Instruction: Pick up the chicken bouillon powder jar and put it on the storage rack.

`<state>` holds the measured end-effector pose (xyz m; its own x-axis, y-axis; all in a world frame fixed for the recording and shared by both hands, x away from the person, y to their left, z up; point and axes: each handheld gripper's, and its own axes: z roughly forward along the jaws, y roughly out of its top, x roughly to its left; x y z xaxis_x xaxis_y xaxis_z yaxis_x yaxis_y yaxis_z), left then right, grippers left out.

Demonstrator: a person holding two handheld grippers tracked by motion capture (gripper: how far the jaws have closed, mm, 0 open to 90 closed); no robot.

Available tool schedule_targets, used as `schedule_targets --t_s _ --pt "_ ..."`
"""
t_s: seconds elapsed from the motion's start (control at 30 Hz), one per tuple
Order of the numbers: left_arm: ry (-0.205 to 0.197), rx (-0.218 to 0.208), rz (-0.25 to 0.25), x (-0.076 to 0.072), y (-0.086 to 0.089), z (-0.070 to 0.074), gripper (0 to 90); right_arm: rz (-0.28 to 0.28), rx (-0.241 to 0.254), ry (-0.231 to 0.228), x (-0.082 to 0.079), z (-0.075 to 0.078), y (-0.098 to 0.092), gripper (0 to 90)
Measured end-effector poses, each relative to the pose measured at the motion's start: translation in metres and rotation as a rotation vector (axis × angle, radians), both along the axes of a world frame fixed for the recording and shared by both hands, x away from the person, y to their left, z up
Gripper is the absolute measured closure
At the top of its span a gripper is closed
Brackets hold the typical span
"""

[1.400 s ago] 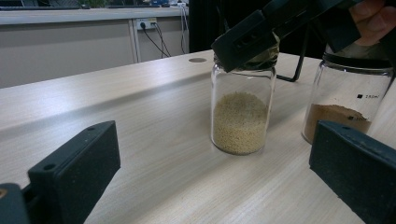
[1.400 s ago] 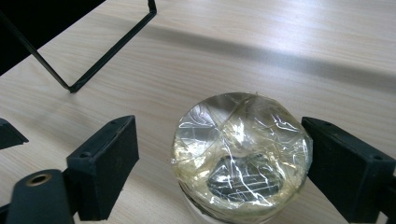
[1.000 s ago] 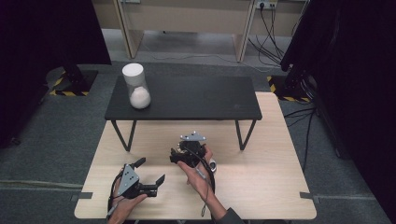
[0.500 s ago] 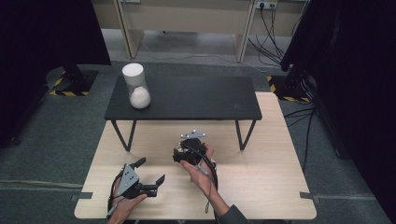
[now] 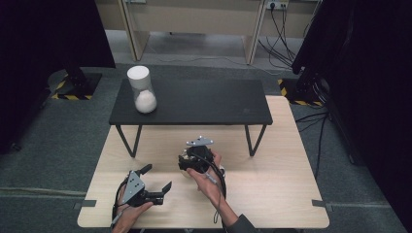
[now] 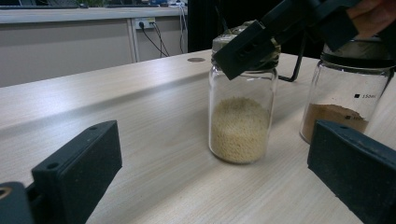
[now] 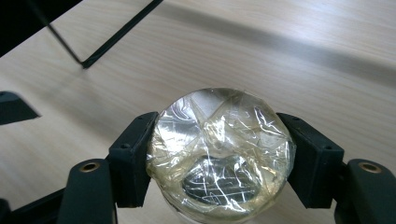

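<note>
Closure: right claw point(image 7: 219, 158), jaws just drawn in, clamps the film-covered mouth of the clear glass jar of pale yellow grains point(image 6: 240, 116) | jar stands on the light wooden tabletop point(image 5: 272, 194) | left claw point(image 5: 158, 177) gapes, empty | lift looks ready.

The one readable mark is a printed scale line, "150ml", with a small black square before it, on the glass wall of the jar of brown powder point(image 6: 348, 109) in the left gripper view. It stands near the top of that wall, just under the dark lid. The jar of pale grains point(image 6: 240, 112) beside it bears no legible label, and the film over its mouth in the right gripper view carries no writing.
</note>
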<state>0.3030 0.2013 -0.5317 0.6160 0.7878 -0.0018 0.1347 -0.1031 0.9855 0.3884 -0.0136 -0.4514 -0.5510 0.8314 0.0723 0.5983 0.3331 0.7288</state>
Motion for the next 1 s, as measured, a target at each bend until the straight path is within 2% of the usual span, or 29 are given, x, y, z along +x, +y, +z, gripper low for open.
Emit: schedule_targets --t_s 0.2,1.0 --pt "0.001 0.0 -0.001 0.0 0.0 0.0 2.2 0.04 0.0 -0.007 -0.004 0.002 0.005 33.8" --pt "0.001 -0.001 0.0 0.0 0.0 0.0 2.2 0.127 0.037 -0.059 -0.013 0.034 0.003 34.0"
